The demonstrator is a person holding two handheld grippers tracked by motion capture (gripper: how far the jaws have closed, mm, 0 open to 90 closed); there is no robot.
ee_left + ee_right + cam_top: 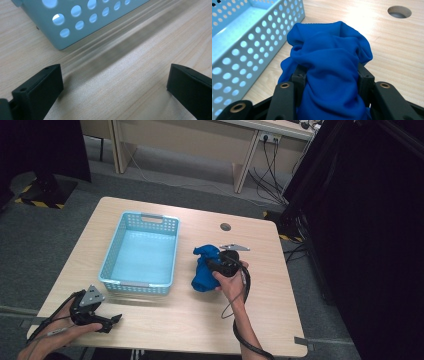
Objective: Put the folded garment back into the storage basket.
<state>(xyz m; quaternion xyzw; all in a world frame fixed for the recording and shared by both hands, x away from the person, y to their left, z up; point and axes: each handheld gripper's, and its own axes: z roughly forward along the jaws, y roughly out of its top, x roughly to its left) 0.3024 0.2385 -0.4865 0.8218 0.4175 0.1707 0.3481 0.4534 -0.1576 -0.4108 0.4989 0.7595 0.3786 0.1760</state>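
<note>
A bunched blue cloth [204, 270] lies right of the light blue perforated basket [141, 219] on the wooden table. My right gripper [216, 264] is shut on the blue cloth [329, 65], its jaws squeezing the folds from both sides, with the basket wall [249, 47] to its left. My left gripper [112, 321] rests low near the table's front left corner, open, nothing between its jaws. In the left gripper view its jaws stand wide apart over bare wood, with a corner of the basket [75, 22] ahead.
A round cable hole [225, 226] sits in the table behind the cloth. The basket is empty inside. Dark curtains and stands flank the table, with desks and cables on the floor beyond.
</note>
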